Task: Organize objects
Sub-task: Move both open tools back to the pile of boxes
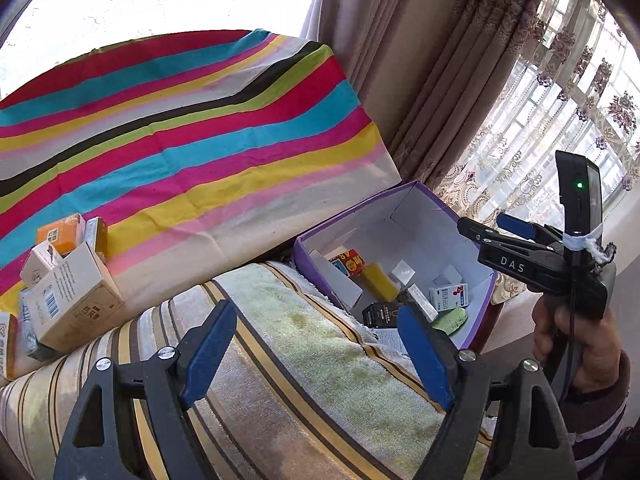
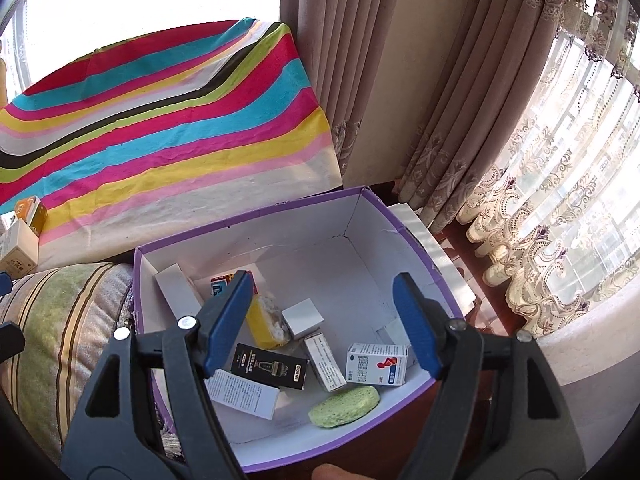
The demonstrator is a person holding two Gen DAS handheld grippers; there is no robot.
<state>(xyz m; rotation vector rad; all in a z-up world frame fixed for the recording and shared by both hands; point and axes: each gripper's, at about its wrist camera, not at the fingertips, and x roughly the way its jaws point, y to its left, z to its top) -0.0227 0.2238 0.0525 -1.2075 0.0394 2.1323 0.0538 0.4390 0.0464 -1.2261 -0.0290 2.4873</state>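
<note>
- Hanging over the purple-rimmed box (image 2: 256, 216), the right claw (image 2: 320, 320) stands wide apart with nothing between its blue pads (image 2: 224, 320); the left claw (image 1: 316, 352) is likewise spread and empty, above a striped cushion (image 1: 280, 320).
- Only the right wrist view looks straight down into the box, showing a green sponge (image 2: 345, 400), a black carton (image 2: 272, 366), a white-and-blue carton (image 2: 376, 364), a yellow bar (image 2: 264, 324) and several white cartons on its floor.
- Only the left wrist view shows the right claw from outside, held by a hand (image 1: 560, 332) in a striped sleeve, beside the box's right wall.
- Farther left, that view also gives the loose boxes (image 1: 68, 280) still outside, piled on the rainbow-striped cloth (image 1: 200, 140); the right view catches just their edge.
- Print on most cartons is too small to read, and the pile is cut off at the frame.
- Curtains (image 2: 460, 100) and bright windows wash out the far background.
</note>
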